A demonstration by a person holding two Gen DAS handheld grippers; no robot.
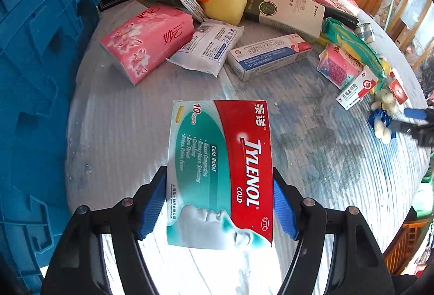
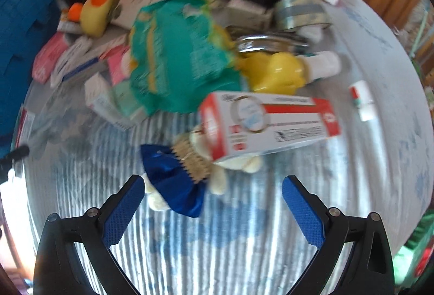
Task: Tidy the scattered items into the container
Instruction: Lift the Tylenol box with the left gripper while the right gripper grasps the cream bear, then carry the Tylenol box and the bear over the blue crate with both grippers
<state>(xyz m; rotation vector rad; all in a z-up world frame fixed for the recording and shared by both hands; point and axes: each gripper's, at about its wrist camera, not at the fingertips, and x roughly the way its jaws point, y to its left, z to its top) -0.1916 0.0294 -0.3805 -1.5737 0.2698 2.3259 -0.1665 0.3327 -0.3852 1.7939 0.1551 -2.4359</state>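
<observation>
Scattered items crowd the far side of the table (image 1: pixel 122 126), with the blue crate (image 1: pixel 40 64) standing at its left edge, then a pink tissue pack (image 1: pixel 146 42), a yellow plush duck (image 1: pixel 222 2) and a green packet (image 1: pixel 350 45) further right. Left tongs (image 1: pixel 219 200) clamp a Tylenol box (image 1: pixel 221 173) by its 2 long edges, both blue pads pressed on it, near the crate. Right tongs (image 2: pixel 213 200) stand wide with nothing between them, just short of a small plush bear in a blue dress (image 2: pixel 179 178) that lies on the table under a red-and-white box (image 2: pixel 271 124).
</observation>
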